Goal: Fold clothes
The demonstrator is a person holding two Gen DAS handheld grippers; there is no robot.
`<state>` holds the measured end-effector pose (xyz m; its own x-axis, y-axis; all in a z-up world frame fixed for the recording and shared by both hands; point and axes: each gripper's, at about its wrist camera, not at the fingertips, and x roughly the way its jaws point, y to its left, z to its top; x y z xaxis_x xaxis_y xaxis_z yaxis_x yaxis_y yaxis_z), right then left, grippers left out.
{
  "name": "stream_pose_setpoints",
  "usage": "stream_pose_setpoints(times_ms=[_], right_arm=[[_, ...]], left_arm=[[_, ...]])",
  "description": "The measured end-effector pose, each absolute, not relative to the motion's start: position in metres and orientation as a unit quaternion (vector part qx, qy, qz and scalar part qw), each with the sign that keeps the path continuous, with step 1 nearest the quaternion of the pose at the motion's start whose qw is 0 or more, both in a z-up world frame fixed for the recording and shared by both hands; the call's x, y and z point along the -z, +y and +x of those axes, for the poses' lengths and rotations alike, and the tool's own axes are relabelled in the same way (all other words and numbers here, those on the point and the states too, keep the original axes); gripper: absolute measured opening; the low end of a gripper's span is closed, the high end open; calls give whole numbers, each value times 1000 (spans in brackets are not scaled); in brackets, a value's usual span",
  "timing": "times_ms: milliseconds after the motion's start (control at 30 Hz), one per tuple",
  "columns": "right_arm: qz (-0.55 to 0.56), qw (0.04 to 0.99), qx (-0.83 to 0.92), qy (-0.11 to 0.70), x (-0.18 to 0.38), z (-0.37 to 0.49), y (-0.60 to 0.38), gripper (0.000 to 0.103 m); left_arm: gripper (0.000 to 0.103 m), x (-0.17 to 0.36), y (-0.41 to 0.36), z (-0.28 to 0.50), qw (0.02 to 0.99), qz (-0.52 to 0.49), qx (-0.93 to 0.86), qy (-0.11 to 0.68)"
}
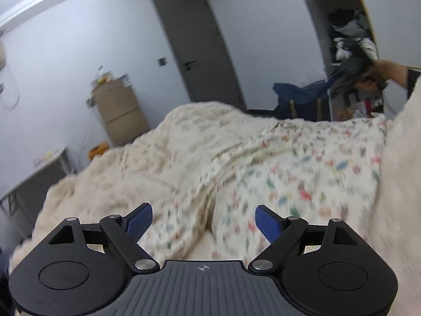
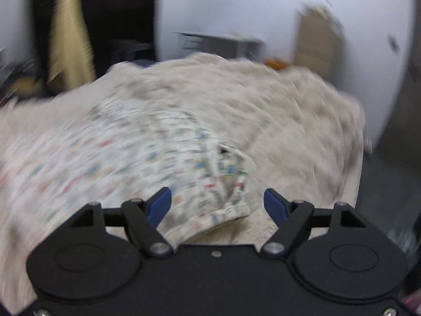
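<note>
Clothing here is one cream garment (image 1: pixel 284 173) printed with small red, green and blue shapes, lying rumpled on a fluffy cream blanket (image 1: pixel 147 163) that covers a bed. In the left wrist view the garment spreads across the right half of the bed, with a long crease running toward the camera. The left tongs (image 1: pixel 204 222) hover above its near part, their two blue-padded fingers (image 1: pixel 138 221) spread wide apart and holding nothing. Beyond the bed stand a closed grey door (image 1: pixel 200 50), a tan cabinet (image 1: pixel 119 115) against the white wall, a grey side table (image 1: pixel 34 173) at the left edge, and an open shelf unit (image 1: pixel 347 42) stuffed with dark and white items. At the far right a bare forearm (image 1: pixel 392 72) reaches toward that shelf, gripping a dark object; the picture is too blurred to tell what it is. The right wrist view is heavily smeared by motion. It shows the same patterned garment (image 2: pixel 163 152) on the blanket (image 2: pixel 289 121), with a folded edge or cuff just ahead of the right tongs (image 2: pixel 217 201). These tongs are also spread wide, blue pads (image 2: pixel 273 205) apart, with the cloth's edge lying below the gap and not pinched.
</note>
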<state>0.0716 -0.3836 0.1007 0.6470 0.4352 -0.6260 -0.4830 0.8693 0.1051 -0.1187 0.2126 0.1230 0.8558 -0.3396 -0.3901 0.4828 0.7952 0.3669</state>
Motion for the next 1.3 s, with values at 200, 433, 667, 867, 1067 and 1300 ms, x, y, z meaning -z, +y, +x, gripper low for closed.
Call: stream_pose_setpoints(times_ms=[200,433,667,867,1067,1300], right_arm=[[137,890,-226,372,-28,125,-420,71],[262,860,-213,383,51,107,-440,72],[283,856,-201,382,49,117,-430,72],[319,843,-200,384,56,118,-438,72],[357,830,-197,381,60,125,-443,71],[356,829,-200,382,57,129,-439,71]], left_arm=[[89,-112,177,-73,924,266,206,182],[94,-59,300,-92,942,114,90,301],[84,59,457,-157,888,-196,-63,412],[1,90,455,-173,888,-203,-24,411],[1,66,472,-184,886,-160,-141,412],[54,40,450,-158,883,-100,-185,420]])
